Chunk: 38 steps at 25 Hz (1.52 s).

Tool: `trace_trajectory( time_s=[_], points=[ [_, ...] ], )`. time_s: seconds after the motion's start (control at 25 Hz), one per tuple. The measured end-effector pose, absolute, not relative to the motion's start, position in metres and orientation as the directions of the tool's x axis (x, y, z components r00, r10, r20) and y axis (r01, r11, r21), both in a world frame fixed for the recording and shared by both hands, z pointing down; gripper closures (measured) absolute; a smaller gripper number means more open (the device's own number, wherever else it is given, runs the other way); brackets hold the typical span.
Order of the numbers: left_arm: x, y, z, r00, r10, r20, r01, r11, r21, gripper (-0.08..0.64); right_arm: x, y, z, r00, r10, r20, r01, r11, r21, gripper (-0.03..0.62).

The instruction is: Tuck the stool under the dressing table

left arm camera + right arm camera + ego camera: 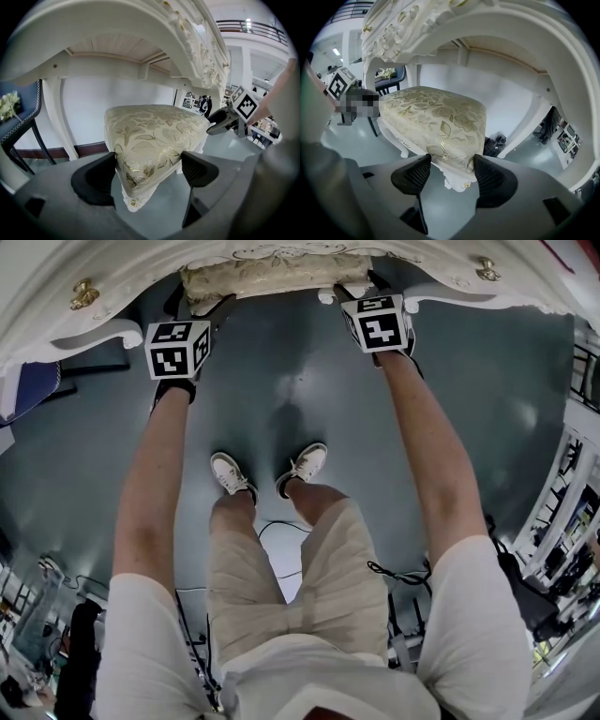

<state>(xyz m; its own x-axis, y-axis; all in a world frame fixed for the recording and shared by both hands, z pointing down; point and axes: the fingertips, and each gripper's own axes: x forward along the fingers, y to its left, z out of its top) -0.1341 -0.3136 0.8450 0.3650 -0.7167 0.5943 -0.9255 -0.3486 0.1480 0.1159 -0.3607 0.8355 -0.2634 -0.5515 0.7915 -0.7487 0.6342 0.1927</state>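
Pads [96, 180] on stool [154, 131] corners, invisible overhead

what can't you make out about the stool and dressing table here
- Head view: the dressing table hides most of the stool.
- Both gripper views: the seat hides the stool's far legs.
- Right gripper view: a mosaic patch blanks the area left of the seat.

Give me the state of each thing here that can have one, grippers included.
Cream floral-upholstered stool with white carved legs: upright, mostly under the table.
White carved dressing table: standing over the stool.
Left gripper: shut on the stool's near left corner.
Right gripper: shut on the stool's near right corner.
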Motion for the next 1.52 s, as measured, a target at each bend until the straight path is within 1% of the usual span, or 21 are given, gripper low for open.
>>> trace_trajectory(
  time_s=[0.28,0.4,0.52,0.64,0.76,0.88,1.0,1.12,1.24,1.32,1.4,1.52],
  points=[
    [-0.134,-0.313,0.844,0.358,-0.726,0.587,-0.927,-0.35,0.134,0.12,0.117,-0.361,0.834,-0.252,-0.568,0.783,-0.761,0.616,0.203,0.305],
    [-0.135,-0.306,0.841,0.379,-0.706,0.599,-0.92,-0.358,0.161,0.12,0.124,-0.358,0.829,-0.234,-0.593,0.771,-0.825,0.54,0.165,0.304],
    [-0.145,-0.294,0.827,0.372,-0.723,0.582,-0.925,-0.341,0.167,0.12,0.132,-0.353,0.816,-0.223,-0.611,0.76,-0.879,0.463,0.115,0.318],
    [-0.144,-0.278,0.809,0.375,-0.721,0.583,-0.925,-0.33,0.188,0.12,0.136,-0.343,0.797,-0.216,-0.606,0.766,-0.876,0.467,0.123,0.334],
    [-0.131,-0.262,0.791,0.412,-0.683,0.603,-0.906,-0.375,0.195,0.123,0.135,-0.33,0.772,-0.216,-0.599,0.771,-0.868,0.479,0.129,0.345],
    [-0.124,-0.248,0.763,0.426,-0.674,0.604,-0.898,-0.397,0.19,0.153,0.134,-0.314,0.746,-0.217,-0.594,0.775,-0.86,0.492,0.137,0.354],
    [-0.125,-0.239,0.729,0.422,-0.695,0.582,-0.903,-0.38,0.201,0.198,0.138,-0.296,0.721,-0.206,-0.597,0.776,-0.86,0.488,0.147,0.396],
    [-0.131,-0.231,0.692,0.415,-0.727,0.547,-0.909,-0.353,0.222,0.213,0.138,-0.275,0.696,-0.206,-0.603,0.771,-0.878,0.462,0.127,0.416],
    [-0.133,-0.221,0.656,0.423,-0.74,0.523,-0.906,-0.342,0.249,0.263,0.134,-0.251,0.67,-0.216,-0.603,0.768,-0.883,0.456,0.11,0.439],
    [-0.131,-0.213,0.63,0.445,-0.742,0.502,-0.896,-0.364,0.256,0.303,0.131,-0.236,0.652,-0.224,-0.606,0.763,-0.884,0.456,0.102,0.462],
    [-0.127,-0.207,0.602,0.47,-0.746,0.472,-0.883,-0.397,0.252,0.317,0.126,-0.226,0.631,-0.235,-0.619,0.749,-0.888,0.45,0.093,0.477],
    [-0.125,-0.196,0.565,0.5,-0.755,0.425,-0.866,-0.427,0.259,0.369,0.116,-0.211,0.601,-0.256,-0.635,0.729,-0.899,0.434,0.063,0.503]
  ],
)
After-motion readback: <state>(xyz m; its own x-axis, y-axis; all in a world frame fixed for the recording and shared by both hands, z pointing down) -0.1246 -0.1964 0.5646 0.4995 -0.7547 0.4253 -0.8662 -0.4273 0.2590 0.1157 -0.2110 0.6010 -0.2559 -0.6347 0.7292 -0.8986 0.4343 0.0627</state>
